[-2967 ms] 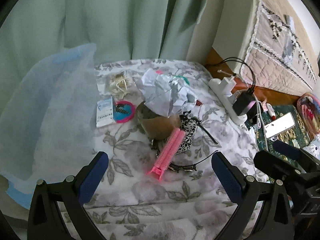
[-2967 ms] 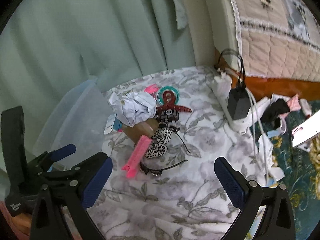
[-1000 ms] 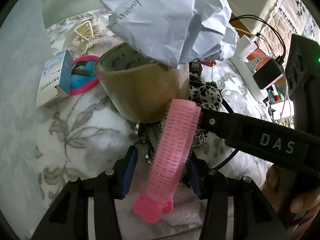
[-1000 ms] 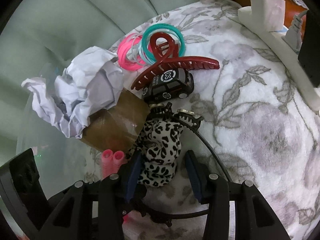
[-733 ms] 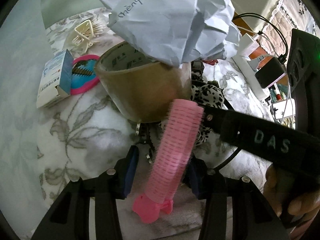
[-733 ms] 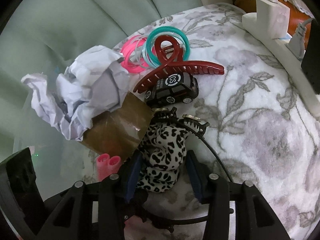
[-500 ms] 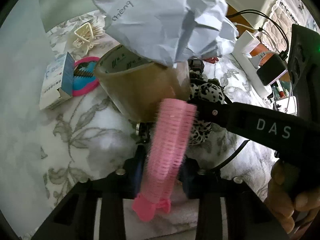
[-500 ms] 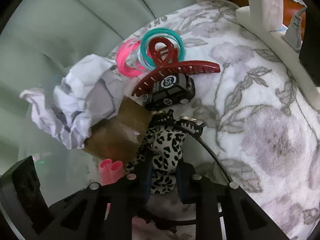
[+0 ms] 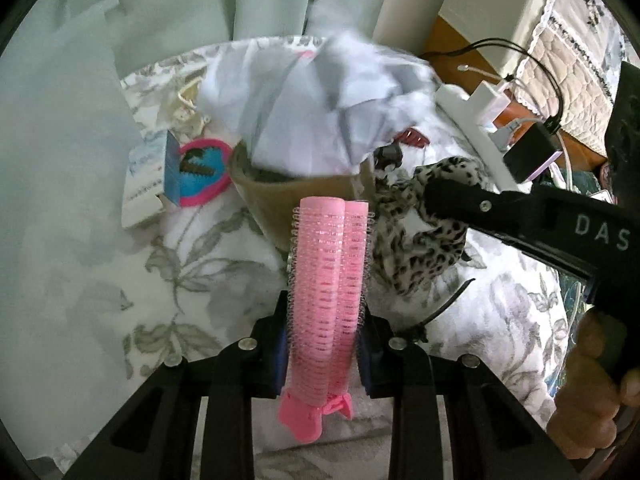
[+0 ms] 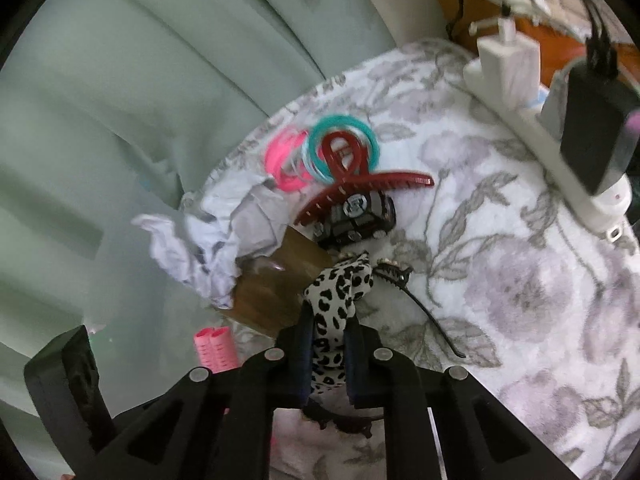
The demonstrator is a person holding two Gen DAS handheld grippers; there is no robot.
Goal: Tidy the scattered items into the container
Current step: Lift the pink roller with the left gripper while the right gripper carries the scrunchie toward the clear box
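My left gripper (image 9: 324, 344) is shut on a pink hair roller (image 9: 328, 280), which stands up between the pads, lifted off the floral blanket (image 9: 180, 264). My right gripper (image 10: 328, 356) pinches a leopard-print scrunchie (image 10: 338, 292) and its jaws are still closing on the fabric. The scrunchie (image 9: 416, 252) hangs raised beside a brown tape roll (image 9: 288, 200). A crumpled sheet of paper (image 9: 320, 120) sits on that roll. The translucent plastic container (image 9: 60, 160) fills the left side of the left wrist view.
A red claw clip (image 10: 360, 184), a black toy car (image 10: 356, 216), teal and pink hair rings (image 10: 344, 128) and a thin black headband (image 10: 420, 308) lie on the blanket. A small box (image 9: 144, 176) and pink disc (image 9: 204, 168) sit near the container. A power strip (image 10: 540, 132) runs along the right.
Both grippers closed, the left on the pink roller, the right on the scrunchie, and both then rose, lifting the items off the blanket. The paper looks shifted.
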